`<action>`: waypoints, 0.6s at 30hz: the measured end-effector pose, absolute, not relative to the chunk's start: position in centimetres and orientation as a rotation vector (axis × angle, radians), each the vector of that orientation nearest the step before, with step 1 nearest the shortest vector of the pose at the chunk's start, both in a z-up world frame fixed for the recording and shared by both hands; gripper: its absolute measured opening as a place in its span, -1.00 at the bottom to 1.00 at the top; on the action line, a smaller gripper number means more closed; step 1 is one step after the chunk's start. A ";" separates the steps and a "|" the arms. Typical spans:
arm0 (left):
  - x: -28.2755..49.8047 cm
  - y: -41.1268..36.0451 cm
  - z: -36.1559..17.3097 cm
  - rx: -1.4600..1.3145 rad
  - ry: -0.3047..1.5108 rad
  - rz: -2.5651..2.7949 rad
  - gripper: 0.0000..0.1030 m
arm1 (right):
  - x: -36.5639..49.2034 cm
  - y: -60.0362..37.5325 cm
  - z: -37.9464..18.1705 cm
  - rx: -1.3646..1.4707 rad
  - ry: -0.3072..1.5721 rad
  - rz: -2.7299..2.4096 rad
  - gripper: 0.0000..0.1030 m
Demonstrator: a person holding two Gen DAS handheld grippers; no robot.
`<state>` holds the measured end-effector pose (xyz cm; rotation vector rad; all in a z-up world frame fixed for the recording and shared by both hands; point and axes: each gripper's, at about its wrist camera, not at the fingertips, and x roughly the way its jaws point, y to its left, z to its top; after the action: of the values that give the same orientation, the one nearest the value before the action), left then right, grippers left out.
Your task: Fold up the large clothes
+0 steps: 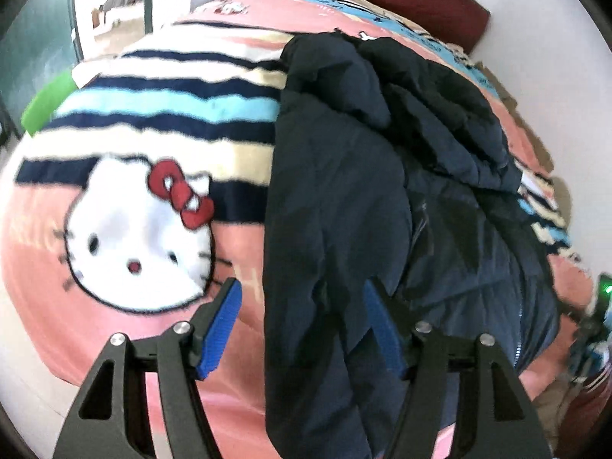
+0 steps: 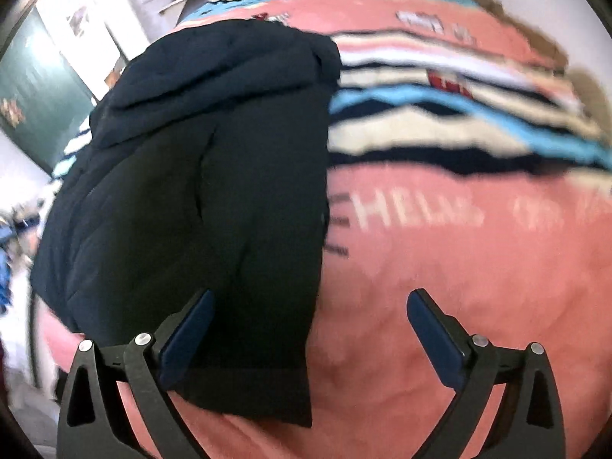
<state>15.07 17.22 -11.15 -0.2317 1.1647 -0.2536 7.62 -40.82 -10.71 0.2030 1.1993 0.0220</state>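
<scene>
With both hand-held grippers spread (nothing pinched), pinch the dark jacket (image 2: pixel 199 191) hem at lower frame, fold evenly.

Jacket (image 2: pixel 199 176) matt dark quilted cloth; blanket (image 2: pixel 478 267) fuzzy pink fleece; pads (image 1: pixel 220 329) ribbed blue rubber.

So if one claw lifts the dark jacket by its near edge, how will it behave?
The dark jacket would probably droop and unfold, since it lies in soft creases. Its puffy, quilted look suggests it is bulky but fairly light. The smooth shell may slip between the pads, and it may drag on the fuzzy pink blanket.
</scene>
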 end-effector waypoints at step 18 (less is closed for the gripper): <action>11.2 20.5 -18.5 -0.744 1.236 -0.442 0.25 | 6.8 -38.9 -14.8 0.417 1.266 0.226 0.93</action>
<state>11.17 20.50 -18.48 -0.7440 1.2360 -0.4420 6.80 -38.90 -14.77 0.4170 1.2660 0.2265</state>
